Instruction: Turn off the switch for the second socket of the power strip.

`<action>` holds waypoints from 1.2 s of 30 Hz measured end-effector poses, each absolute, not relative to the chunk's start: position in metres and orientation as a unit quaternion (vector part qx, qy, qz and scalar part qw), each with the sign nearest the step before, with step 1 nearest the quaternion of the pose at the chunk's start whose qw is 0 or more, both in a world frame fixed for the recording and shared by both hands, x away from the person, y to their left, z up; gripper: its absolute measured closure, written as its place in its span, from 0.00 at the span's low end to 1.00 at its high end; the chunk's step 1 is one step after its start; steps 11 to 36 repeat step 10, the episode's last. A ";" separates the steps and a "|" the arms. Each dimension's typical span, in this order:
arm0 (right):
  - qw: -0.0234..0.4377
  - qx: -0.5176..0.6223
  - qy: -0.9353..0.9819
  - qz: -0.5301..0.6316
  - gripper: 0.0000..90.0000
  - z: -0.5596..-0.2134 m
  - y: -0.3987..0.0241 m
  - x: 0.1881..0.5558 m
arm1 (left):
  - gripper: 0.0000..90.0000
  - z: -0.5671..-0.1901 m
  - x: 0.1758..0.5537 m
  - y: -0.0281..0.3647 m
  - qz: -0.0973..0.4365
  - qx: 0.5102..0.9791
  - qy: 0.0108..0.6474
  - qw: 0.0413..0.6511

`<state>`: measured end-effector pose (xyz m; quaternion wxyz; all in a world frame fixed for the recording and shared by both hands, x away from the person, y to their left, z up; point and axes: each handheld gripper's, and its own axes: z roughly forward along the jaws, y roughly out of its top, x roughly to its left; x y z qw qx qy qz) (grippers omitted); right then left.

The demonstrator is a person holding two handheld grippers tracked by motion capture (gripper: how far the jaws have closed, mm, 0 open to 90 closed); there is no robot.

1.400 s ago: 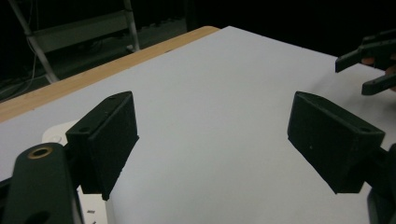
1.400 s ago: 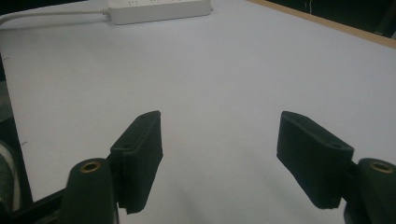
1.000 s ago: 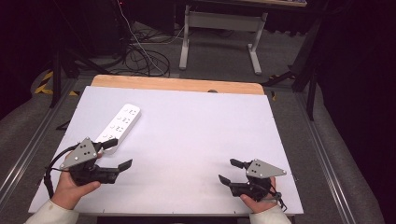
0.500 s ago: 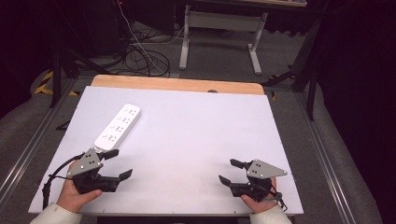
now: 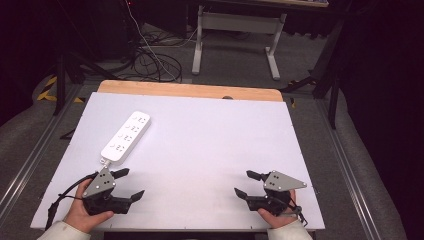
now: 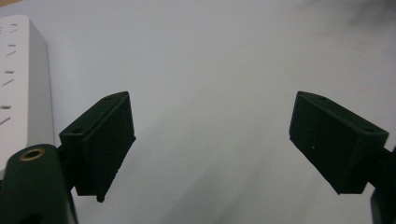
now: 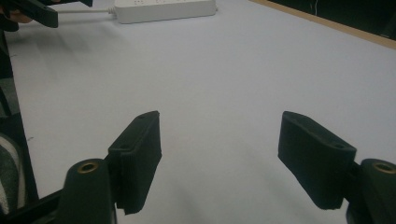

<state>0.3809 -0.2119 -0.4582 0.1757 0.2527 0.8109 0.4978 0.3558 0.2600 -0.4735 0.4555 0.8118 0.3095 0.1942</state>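
A white power strip (image 5: 125,136) lies flat on the left part of the white tabletop (image 5: 210,135), its cord end toward the person. My left gripper (image 5: 129,183) is held just below that end, near the front edge, open and empty. In the left gripper view the gripper (image 6: 212,140) has its jaws wide apart over bare table, with the power strip (image 6: 18,88) along the left edge. My right gripper (image 5: 243,183) sits at the front right, open and empty. The right gripper view has that gripper (image 7: 219,154) with spread jaws, facing the far power strip (image 7: 163,8) and the left gripper (image 7: 32,11).
A wooden strip (image 5: 190,90) borders the table's far edge. Beyond it are floor cables (image 5: 150,60) and a grey desk frame (image 5: 235,30). Metal rails (image 5: 350,175) run along both sides of the table.
My left gripper has drawn back toward the near edge and slightly right, away from the power strip's end. The right gripper has stayed put.
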 end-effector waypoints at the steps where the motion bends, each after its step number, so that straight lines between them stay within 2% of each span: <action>1: 0.175 0.254 0.811 0.498 0.34 -0.458 -0.212 0.381 | 0.16 -0.473 0.356 0.259 0.188 0.810 0.312 0.458; 10: 0.175 0.257 0.811 0.495 0.34 -0.459 -0.211 0.382 | 0.16 -0.472 0.355 0.254 0.174 0.800 0.319 0.477; 36: 0.175 0.257 0.811 0.495 0.34 -0.459 -0.211 0.382 | 0.16 -0.472 0.355 0.254 0.174 0.800 0.319 0.477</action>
